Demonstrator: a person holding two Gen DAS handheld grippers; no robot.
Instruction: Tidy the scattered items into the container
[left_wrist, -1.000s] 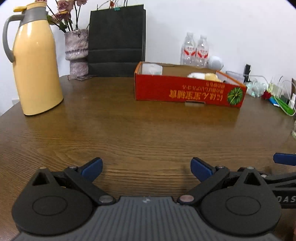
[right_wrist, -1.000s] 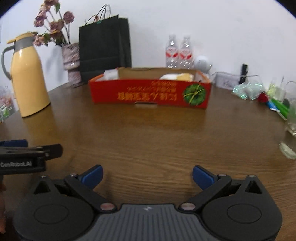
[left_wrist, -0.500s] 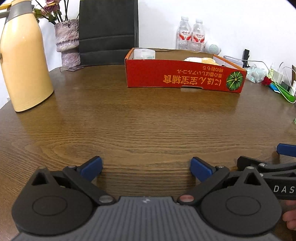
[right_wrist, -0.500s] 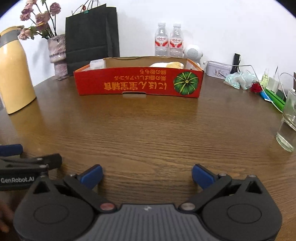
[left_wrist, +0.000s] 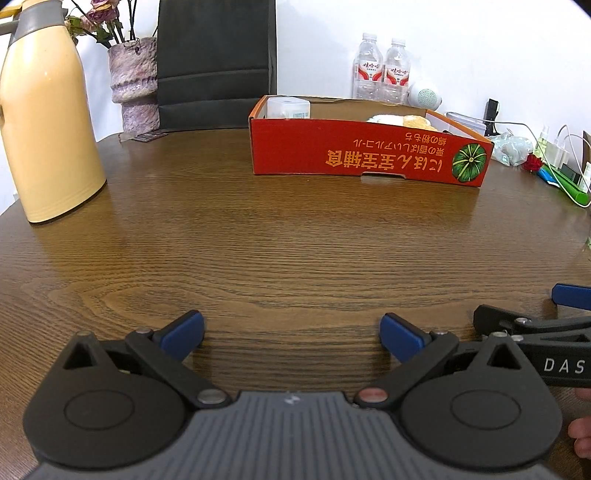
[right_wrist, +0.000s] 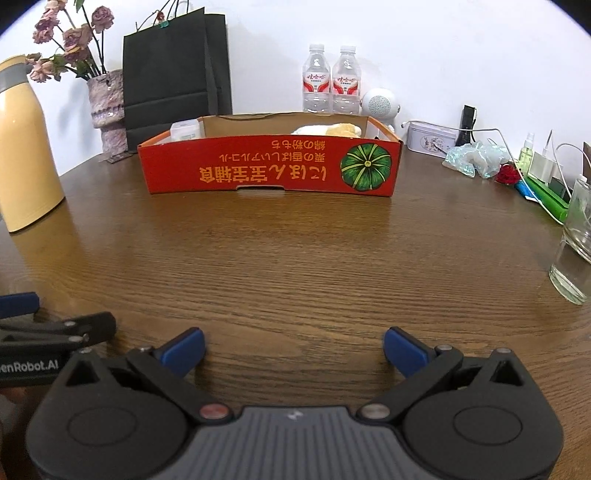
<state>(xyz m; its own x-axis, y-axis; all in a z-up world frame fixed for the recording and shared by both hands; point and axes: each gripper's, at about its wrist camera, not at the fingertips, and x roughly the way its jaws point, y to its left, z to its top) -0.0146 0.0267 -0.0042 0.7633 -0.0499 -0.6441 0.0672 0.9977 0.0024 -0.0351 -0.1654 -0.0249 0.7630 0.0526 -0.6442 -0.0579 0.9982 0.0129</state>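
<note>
1. While both tools sit low over the wooden table (right_wrist: 295, 266), well short of the red box (right_wrist: 269, 166), check the tongs: the left gripper (left_wrist: 291, 332) has its blue pads spread wide with nothing between them, and the right gripper (right_wrist: 293, 349) is likewise spread and empty.
2. Look inside the red box first: a white carton (right_wrist: 184, 130) sits at its far left corner and a pale yellow soft item (right_wrist: 328, 130) lies toward its right end, so the sorting looks largely done.
3. Scan the bare wood in front of the red box; no loose item shows there in either view.
4. Treat the things to the right of the red box as doubtful: the crumpled plastic wrap (right_wrist: 472, 158) and small red flower (right_wrist: 508, 173) may be leftovers, though that is a judgement only.
5. If one is taken, use the right gripper, approach from the near side of the red box, and steer clear of the drinking glass (right_wrist: 574, 243) and cables.
6. Keep the thermos (left_wrist: 48, 122), left of the red box, untouched.
</note>
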